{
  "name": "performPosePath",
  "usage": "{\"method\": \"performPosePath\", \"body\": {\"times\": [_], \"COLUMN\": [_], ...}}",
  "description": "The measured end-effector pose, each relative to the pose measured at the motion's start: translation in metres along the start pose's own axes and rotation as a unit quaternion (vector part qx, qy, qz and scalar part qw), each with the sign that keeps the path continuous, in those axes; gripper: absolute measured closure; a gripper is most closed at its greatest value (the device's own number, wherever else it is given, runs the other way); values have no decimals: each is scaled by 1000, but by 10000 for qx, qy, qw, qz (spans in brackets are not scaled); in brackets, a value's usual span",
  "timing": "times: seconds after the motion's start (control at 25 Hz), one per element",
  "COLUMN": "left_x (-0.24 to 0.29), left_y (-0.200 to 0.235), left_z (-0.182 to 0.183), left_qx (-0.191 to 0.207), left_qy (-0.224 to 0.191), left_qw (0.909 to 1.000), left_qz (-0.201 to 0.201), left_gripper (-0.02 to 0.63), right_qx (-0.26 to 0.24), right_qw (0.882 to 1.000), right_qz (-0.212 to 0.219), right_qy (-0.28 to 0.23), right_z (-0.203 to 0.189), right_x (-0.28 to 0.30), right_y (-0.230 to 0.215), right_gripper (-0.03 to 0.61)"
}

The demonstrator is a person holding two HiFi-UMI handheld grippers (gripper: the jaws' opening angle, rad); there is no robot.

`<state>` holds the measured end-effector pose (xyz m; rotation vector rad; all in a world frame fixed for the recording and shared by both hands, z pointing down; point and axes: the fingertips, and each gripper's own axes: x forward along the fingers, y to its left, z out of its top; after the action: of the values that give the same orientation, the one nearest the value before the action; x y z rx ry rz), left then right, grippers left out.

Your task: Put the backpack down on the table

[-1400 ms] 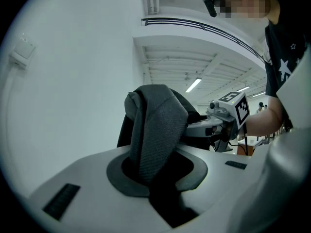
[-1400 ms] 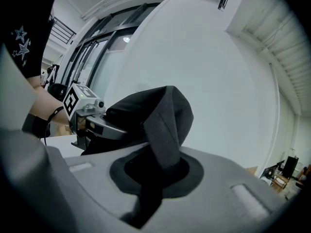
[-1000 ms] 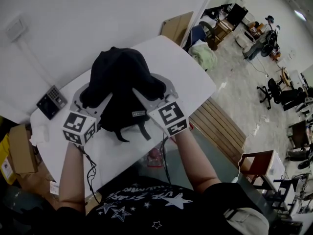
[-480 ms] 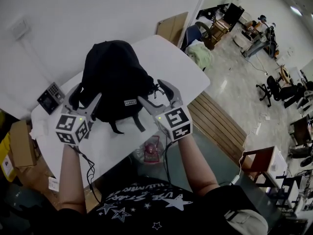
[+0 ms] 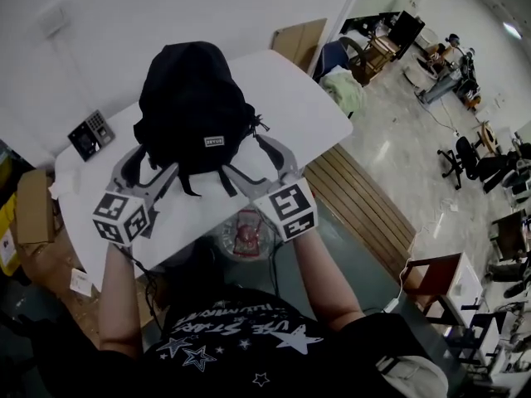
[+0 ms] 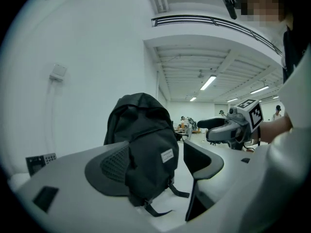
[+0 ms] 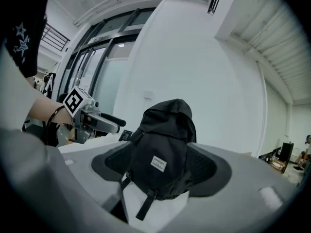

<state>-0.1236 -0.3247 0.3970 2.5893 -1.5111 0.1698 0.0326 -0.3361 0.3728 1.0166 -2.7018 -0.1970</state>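
Note:
The black backpack (image 5: 195, 106) stands upright on the white table (image 5: 307, 118), its straps trailing toward me. My left gripper (image 5: 148, 166) sits by its lower left corner, jaws still opening, nothing pressed between them. At the lower right corner my right gripper (image 5: 253, 160) is open and just as free of the bag. In the left gripper view the backpack (image 6: 146, 149) stands just beyond the spread fingers (image 6: 107, 169), and the right gripper (image 6: 228, 130) shows past it. The right gripper view has the backpack (image 7: 163, 154) ahead of its wide jaws, with the left gripper (image 7: 92, 123) to the side.
A small keypad device (image 5: 91, 133) lies on the table's far left corner. A cardboard box (image 5: 33, 206) sits on the floor at left. A clear bag with something red (image 5: 246, 237) is by the near table edge. Wooden slats (image 5: 365, 210) and office chairs lie right.
Both grippers have let go of the backpack, opened wide and drawn back toward me. The backpack now stands by itself on the table.

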Motion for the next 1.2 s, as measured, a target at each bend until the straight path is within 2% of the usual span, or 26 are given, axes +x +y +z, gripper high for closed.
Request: {"method": "performPosePath", "body": {"times": [0.16, 0.24, 0.32, 0.4, 0.44, 0.52, 0.6, 0.64, 0.8, 0.88, 1.2], "left_x": [-19, -31, -44, -58, -65, -78, -87, -90, -96, -99, -107], "left_y": [-42, -59, -67, -71, -73, -78, -84, -89, -106, -110, -122], "left_z": [-14, -20, -24, -29, -31, -34, -39, -41, -55, -60, -61], "left_qx": [-49, -101, -79, -91, -125, -200, -237, -242, -284, -312, -12], "left_qy": [57, -37, -137, -146, -132, -99, -48, -27, 60, 43, 93], "left_qw": [9999, 9999, 9996, 9987, 9982, 9972, 9965, 9965, 9970, 9967, 9980], "left_qz": [-123, -38, 242, 480, 566, 718, 798, 803, 715, 748, 628], "left_gripper": [264, 270, 370, 382, 409, 503, 514, 551, 557, 557, 557], "right_qx": [23, 61, 118, 223, 285, 384, 444, 465, 508, 479, 590], "right_qw": [9998, 9996, 9992, 9988, 9984, 9978, 9971, 9967, 9959, 9956, 9952], "right_qz": [176, 271, 350, 420, 448, 518, 619, 664, 731, 734, 585], "right_qy": [-71, -86, -118, -153, -167, -140, -51, -15, 147, 320, 519], "right_z": [-1, -4, -8, -13, -15, -19, -26, -29, -43, -52, -64], "right_x": [-24, -33, -40, -46, -49, -55, -58, -60, -66, -70, -84], "right_y": [17, 25, 31, 37, 40, 49, 59, 63, 75, 79, 87], "right_gripper": [230, 232, 233, 236, 247, 333, 374, 409, 536, 567, 578]}}
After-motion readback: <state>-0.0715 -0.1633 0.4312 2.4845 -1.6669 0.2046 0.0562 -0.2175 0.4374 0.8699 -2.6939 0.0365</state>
